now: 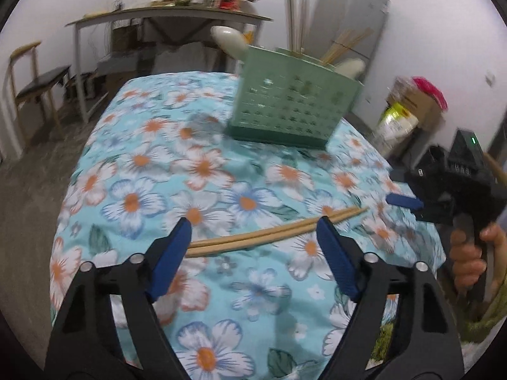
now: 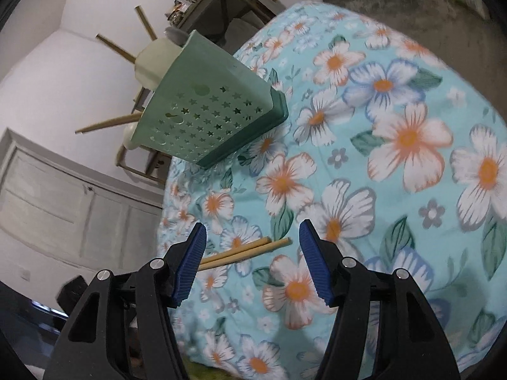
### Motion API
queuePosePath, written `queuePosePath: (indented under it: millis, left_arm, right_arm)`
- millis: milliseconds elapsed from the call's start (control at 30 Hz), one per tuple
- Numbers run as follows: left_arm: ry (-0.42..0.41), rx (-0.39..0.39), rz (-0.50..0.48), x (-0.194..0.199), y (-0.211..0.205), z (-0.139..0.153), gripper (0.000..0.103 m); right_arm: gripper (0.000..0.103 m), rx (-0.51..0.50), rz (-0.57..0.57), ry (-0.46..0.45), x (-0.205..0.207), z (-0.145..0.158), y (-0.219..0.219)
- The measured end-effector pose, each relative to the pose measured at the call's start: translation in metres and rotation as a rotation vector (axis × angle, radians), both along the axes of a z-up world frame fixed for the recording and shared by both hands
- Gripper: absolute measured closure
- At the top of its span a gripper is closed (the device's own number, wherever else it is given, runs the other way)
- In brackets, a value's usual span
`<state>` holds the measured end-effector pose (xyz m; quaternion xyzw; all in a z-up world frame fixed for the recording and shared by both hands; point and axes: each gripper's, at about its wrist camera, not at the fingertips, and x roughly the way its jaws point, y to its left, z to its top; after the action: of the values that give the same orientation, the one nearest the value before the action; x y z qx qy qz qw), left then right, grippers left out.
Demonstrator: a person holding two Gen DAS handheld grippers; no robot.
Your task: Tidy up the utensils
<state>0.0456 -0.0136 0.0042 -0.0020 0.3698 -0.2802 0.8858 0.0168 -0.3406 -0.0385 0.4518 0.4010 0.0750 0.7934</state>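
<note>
Chopstick pair [image 1: 269,236] flat on floral-cloth table [image 1: 158,164] near front edge; left gripper [image 1: 253,237] wide, straddling, untouched. Right gripper [image 2: 252,243] wide at tips. Green perforated utensil holder [image 1: 285,107] at far edge awaits.

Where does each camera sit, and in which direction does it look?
Left wrist: sits on the left gripper, looks down along its fingers across the floral tablecloth to the green utensil holder; the right gripper and a hand show at the right edge.
Right wrist: sits on the right gripper, rolled sideways, looks over the table toward the holder; only its own fingers show.
Shared: the chopsticks, holder and tablecloth.
</note>
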Motion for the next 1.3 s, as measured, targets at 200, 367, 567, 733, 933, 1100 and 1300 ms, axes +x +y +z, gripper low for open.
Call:
queuePosePath:
  millis: [200, 367, 567, 733, 933, 1100, 1300]
  left_arm:
    - [0.011, 0.007, -0.054, -0.005, -0.017, -0.005, 0.044]
    - [0.020, 0.010, -0.044, -0.007, -0.013, -0.008, 0.053]
    - [0.054, -0.020, -0.015, -0.002, -0.001, -0.012, 0.061]
    - [0.062, -0.037, -0.011, -0.001, 0.001, -0.013, 0.063]
    - [0.055, -0.041, -0.007, 0.000, 0.005, -0.012, 0.063]
    - [0.063, -0.046, -0.001, 0.001, 0.007, -0.013, 0.063]
    - [0.065, -0.041, -0.005, 0.002, 0.005, -0.015, 0.063]
  right_arm:
    - [0.043, 0.171, -0.007, 0.045, -0.001, -0.022, 0.004]
    - [0.045, 0.254, -0.086, 0.118, 0.006, -0.044, 0.001]
    - [0.054, 0.292, -0.141, 0.132, 0.013, -0.050, 0.003]
    - [0.074, 0.301, -0.182, 0.153, 0.011, -0.057, 0.005]
    - [0.096, 0.337, -0.231, 0.145, -0.006, -0.067, -0.010]
    - [0.097, 0.308, -0.335, 0.088, -0.020, -0.054, -0.043]
    - [0.090, 0.314, -0.302, 0.070, -0.022, -0.044, -0.044]
